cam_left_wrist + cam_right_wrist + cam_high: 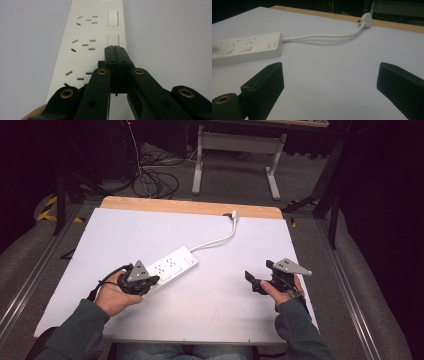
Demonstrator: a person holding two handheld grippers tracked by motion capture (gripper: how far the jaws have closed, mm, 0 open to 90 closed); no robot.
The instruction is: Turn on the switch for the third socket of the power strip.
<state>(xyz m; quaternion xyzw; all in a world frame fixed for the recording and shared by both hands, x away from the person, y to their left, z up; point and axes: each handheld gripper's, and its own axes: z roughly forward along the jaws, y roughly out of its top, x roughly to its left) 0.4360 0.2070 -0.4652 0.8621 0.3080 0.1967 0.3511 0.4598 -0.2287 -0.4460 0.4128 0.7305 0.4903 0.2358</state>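
Table: I see a white rectangular tabletop (200, 295) with a bare wooden strip along its far edge.

Power strip: a long white plastic power strip (170, 266) lies flat and slantwise on the left half of the table, with rows of socket slots and square rocker switches on top.

Cord: its white cord (215, 241) curves toward the far edge and ends in a white plug (234, 214) lying near the wooden strip.

Left claw: my left black two-jaw gripper (115, 53) has its jaws pressed flat together with no gap and nothing between them. In the left gripper view the closed tips rest over the near end of the power strip (95, 45), just below a square switch (113, 40). I cannot tell whether they press on it.

Right claw: my right black two-jaw gripper (329, 82) is spread wide and holds nothing. Bare table shows between the jaws. It sits well apart from the power strip (247, 48), on the right side of the table.

Hands: a hand (116, 295) in a dark green sleeve holds each gripper from the near edge.
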